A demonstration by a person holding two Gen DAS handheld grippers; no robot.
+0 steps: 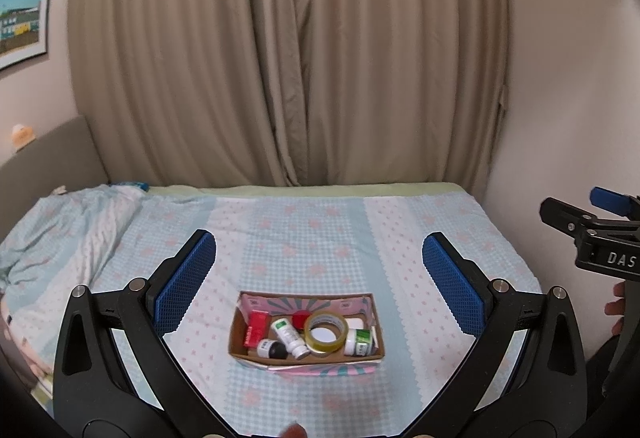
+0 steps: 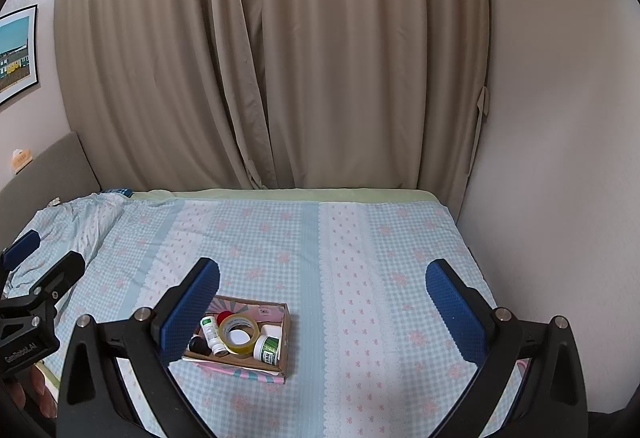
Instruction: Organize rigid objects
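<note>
- A bed sheet (image 1: pixel 320 238), pale blue gingham with pink flowers and white lacy bands, covers the bed.
- A rumpled blanket (image 1: pixel 76 222) lies at the far left (same pale blue).
- Beige curtains (image 1: pixel 288 50) hang closed behind the bed.
- A framed picture (image 1: pixel 22 14) hangs on the left wall.
- A grey headboard (image 1: pixel 52 154) stands at the left, with a small orange-and-white item (image 1: pixel 21 136) on top.

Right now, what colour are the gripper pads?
Blue, with a textured surface; the pads show best in the left wrist view.
</note>
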